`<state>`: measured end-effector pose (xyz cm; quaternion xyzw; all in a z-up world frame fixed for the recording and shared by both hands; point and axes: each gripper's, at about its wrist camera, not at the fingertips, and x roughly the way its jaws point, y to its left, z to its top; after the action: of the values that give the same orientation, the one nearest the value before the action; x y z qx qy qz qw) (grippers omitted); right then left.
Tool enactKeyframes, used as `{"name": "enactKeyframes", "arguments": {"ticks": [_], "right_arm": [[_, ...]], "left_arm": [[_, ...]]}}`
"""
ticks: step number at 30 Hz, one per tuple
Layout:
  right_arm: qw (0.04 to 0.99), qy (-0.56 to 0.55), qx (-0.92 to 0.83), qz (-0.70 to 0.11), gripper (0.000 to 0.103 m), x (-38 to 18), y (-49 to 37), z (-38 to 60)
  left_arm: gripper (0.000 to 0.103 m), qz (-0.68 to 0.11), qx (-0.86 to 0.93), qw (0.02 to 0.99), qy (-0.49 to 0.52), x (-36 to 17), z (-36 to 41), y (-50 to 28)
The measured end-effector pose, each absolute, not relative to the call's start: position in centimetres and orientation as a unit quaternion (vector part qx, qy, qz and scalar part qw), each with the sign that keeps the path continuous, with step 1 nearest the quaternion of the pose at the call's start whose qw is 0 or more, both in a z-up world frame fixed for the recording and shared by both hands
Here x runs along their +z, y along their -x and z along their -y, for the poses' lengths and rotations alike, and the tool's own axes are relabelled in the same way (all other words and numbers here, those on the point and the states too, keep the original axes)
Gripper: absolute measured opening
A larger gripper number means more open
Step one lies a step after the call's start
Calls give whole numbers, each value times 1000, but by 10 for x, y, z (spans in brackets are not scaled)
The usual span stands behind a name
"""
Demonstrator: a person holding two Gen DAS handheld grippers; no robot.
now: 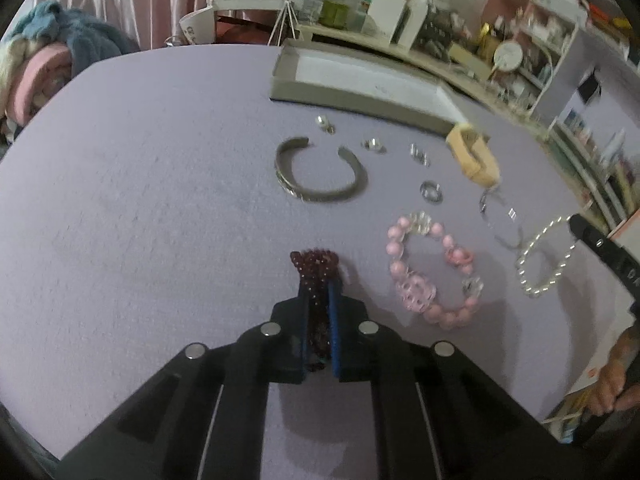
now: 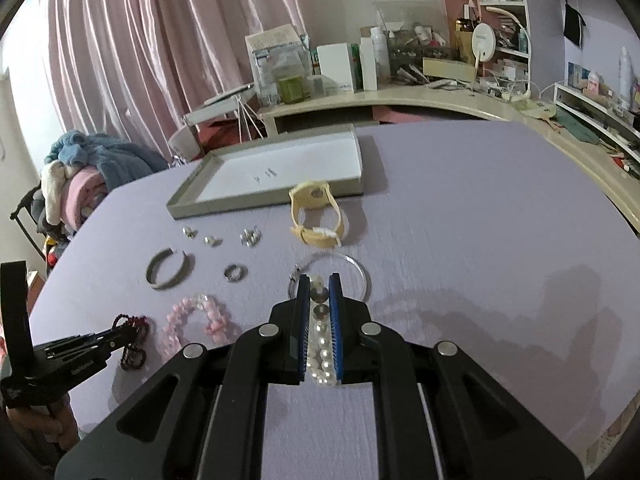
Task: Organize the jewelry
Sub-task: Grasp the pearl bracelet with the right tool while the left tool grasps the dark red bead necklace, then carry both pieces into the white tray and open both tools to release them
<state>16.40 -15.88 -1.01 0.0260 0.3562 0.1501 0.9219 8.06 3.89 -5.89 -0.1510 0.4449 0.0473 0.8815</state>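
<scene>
You are barely started: your left gripper [image 1: 319,280] clamps the dark bracelet [image 1: 316,264] and your right gripper [image 2: 319,292] the pearl bracelet [image 2: 322,354], both near, while the far tray [image 2: 192,196] holds only small earrings [image 2: 265,174].

The left gripper [image 1: 319,280] is clamping a dark red beaded bracelet [image 1: 316,268]; a pink bead bracelet [image 1: 430,272] is lying just to its right, a silver cuff [image 1: 320,170] ahead
</scene>
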Motion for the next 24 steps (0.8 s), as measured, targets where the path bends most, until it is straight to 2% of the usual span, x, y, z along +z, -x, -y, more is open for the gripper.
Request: {"name": "enactKeyframes", "arguments": {"ticks": [5, 16, 24], "right_arm": [[930, -41, 157, -331, 10, 12, -173, 158], [947, -48, 177, -262, 10, 78, -211, 157], [949, -58, 193, -241, 10, 117, -256, 146]], "left_arm": [[8, -409, 20, 898, 160, -23, -51, -79], [8, -318, -10, 943, 96, 89, -66, -117], [8, -304, -34, 947, 93, 139, -75, -177]]}}
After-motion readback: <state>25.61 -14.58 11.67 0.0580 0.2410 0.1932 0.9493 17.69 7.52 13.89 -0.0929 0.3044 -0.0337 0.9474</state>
